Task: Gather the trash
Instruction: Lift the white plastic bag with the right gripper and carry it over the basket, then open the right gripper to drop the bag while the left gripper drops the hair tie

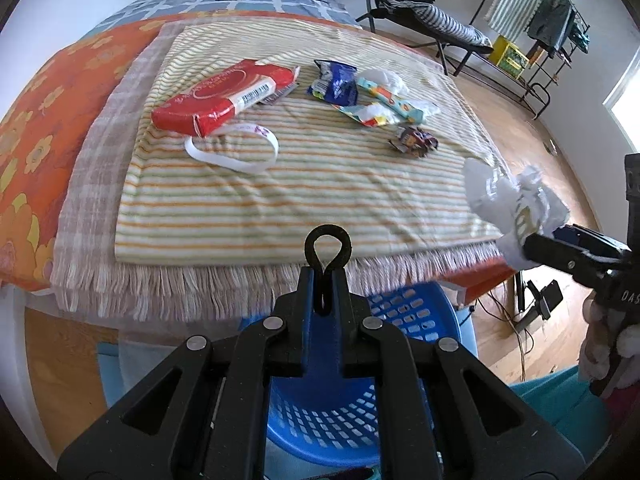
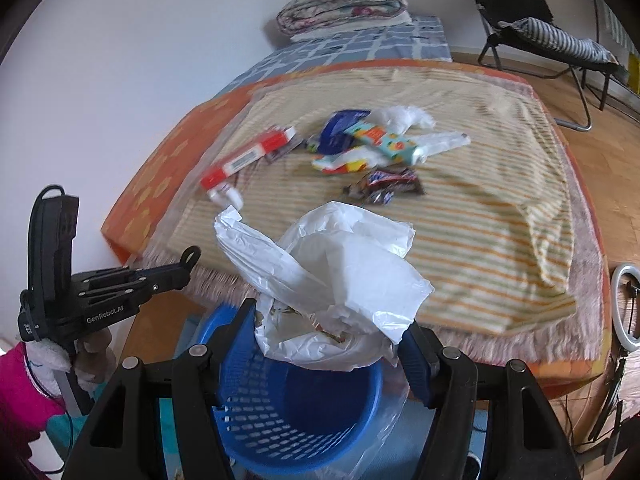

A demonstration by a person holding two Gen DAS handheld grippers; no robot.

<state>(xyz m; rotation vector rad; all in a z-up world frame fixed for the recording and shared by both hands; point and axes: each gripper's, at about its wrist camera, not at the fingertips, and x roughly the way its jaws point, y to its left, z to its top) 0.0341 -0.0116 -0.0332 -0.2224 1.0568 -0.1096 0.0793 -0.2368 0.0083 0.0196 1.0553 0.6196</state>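
Note:
My right gripper [image 2: 328,330] is shut on a crumpled white plastic bag [image 2: 332,264], held over a blue mesh basket [image 2: 352,408] below the bed's edge. In the left wrist view that bag [image 1: 512,204] and the right gripper [image 1: 538,242] appear at the far right. My left gripper [image 1: 325,278] is shut on a thin black elastic loop [image 1: 328,242] above the basket [image 1: 416,312]. On the striped towel [image 1: 280,200] lie a red wipe pack [image 1: 224,98], a white band [image 1: 234,158], a blue wrapper [image 1: 336,82], colourful wrappers [image 1: 386,106] and a brown candy wrapper [image 1: 414,142].
The towel lies on an orange flowered bedspread [image 1: 36,128], with folded blankets [image 2: 344,0] at the bed's far end. A black folding chair [image 1: 420,12] and a clothes rack [image 1: 552,28] stand on the wood floor at the right. A ring light [image 2: 624,308] is beside the bed.

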